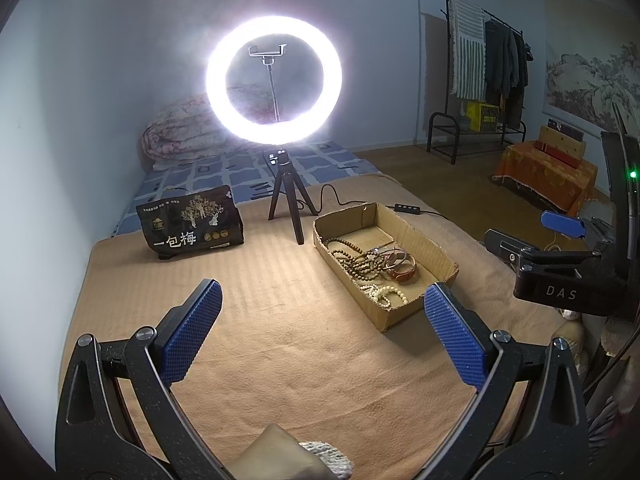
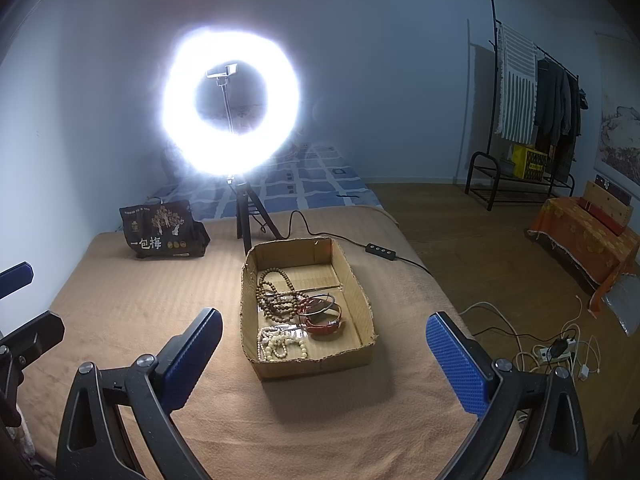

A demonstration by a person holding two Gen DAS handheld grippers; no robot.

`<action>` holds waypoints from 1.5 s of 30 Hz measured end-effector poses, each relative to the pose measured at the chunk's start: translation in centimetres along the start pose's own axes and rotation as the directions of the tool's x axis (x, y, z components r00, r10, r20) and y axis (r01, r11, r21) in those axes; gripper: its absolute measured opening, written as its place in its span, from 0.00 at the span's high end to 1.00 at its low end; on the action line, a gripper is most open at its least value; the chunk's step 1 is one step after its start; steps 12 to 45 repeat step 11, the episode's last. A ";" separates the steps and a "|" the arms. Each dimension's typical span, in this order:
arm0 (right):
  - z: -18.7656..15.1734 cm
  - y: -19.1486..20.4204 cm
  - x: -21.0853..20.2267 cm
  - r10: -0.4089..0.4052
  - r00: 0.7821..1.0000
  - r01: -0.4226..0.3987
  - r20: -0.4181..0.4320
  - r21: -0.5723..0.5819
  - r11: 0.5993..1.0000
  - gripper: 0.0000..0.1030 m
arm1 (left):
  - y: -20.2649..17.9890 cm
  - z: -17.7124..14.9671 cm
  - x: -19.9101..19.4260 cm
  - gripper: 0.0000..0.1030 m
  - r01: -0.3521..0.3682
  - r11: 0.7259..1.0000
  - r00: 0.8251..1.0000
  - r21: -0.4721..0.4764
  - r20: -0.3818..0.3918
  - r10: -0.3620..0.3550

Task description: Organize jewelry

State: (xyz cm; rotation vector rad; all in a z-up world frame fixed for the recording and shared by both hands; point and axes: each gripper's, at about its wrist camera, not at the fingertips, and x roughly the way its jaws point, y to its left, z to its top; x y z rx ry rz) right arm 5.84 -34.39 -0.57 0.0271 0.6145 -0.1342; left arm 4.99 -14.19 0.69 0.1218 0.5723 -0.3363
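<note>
A shallow cardboard box (image 1: 436, 254) (image 2: 356, 280) sits on the tan blanket. It holds brown bead strings (image 1: 352, 258) (image 2: 276, 300), a white bead string (image 1: 384, 294) (image 2: 280, 344) and red-brown bangles (image 1: 400, 266) (image 2: 324, 316). My left gripper (image 1: 322, 332) is open and empty, hovering above the blanket, near and left of the box. My right gripper (image 2: 324, 364) is open and empty, just near of the box's front wall. The right gripper also shows in the left wrist view (image 1: 560, 248), to the right of the box.
A lit ring light on a small tripod (image 1: 288, 208) (image 2: 248, 216) stands behind the box, its cable and switch (image 2: 380, 250) trailing right. A black snack bag (image 1: 192, 222) (image 2: 162, 232) lies back left. Cables and a power strip (image 2: 556, 352) lie on the floor at right.
</note>
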 end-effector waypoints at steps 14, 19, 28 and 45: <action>-0.1 -0.2 0.0 -0.001 1.000 0.001 -0.001 -0.004 1.000 0.00 | 0.0 -0.4 -0.2 0.00 -0.019 1.000 1.000 0.001 0.018 0.019; -0.1 -0.2 0.0 -0.001 1.000 0.001 -0.001 -0.004 1.000 0.00 | 0.0 -0.4 -0.2 0.00 -0.019 1.000 1.000 0.001 0.018 0.019; -0.1 -0.2 0.0 -0.001 1.000 0.001 -0.001 -0.004 1.000 0.00 | 0.0 -0.4 -0.2 0.00 -0.019 1.000 1.000 0.001 0.018 0.019; -0.1 -0.2 0.0 -0.001 1.000 0.001 -0.001 -0.004 1.000 0.00 | 0.0 -0.4 -0.2 0.00 -0.019 1.000 1.000 0.001 0.018 0.019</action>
